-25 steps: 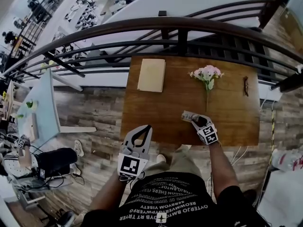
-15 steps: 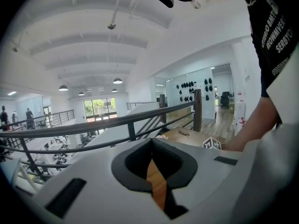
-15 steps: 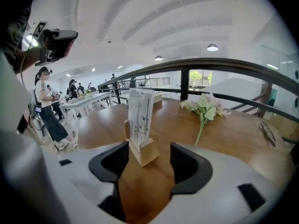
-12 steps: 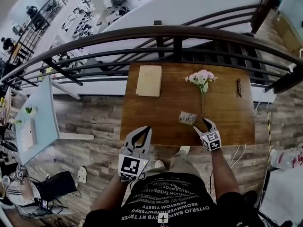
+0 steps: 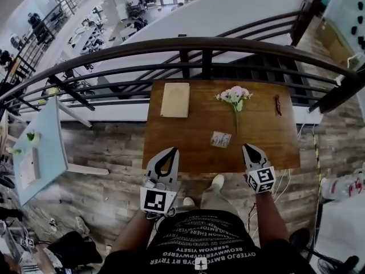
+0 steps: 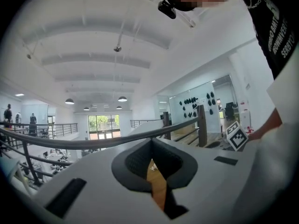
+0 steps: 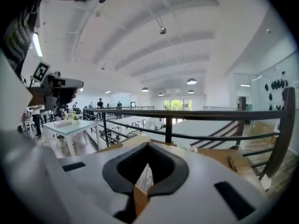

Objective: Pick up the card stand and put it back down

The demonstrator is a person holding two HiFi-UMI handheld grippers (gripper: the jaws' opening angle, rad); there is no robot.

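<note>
The card stand (image 5: 221,139), a small pale printed card, rests on the brown wooden table (image 5: 188,136) just right of its middle. My right gripper (image 5: 249,148) hovers at the table's near edge, to the right of and nearer than the stand, apart from it. Its jaws are closing together with nothing between them. In the right gripper view the card stand (image 7: 145,178) shows through the loop of the jaws. My left gripper (image 5: 171,152) is shut and empty over the near left edge, with the table (image 6: 159,190) visible below it.
A tan notebook (image 5: 175,100) lies at the far left of the table, a pink flower sprig (image 5: 234,95) at the far middle, and a small dark object (image 5: 278,104) at the far right. A dark railing (image 5: 194,44) runs behind the table.
My right gripper left the card stand on the table, drew back toward the near edge and closed. The left gripper stayed where it was.
</note>
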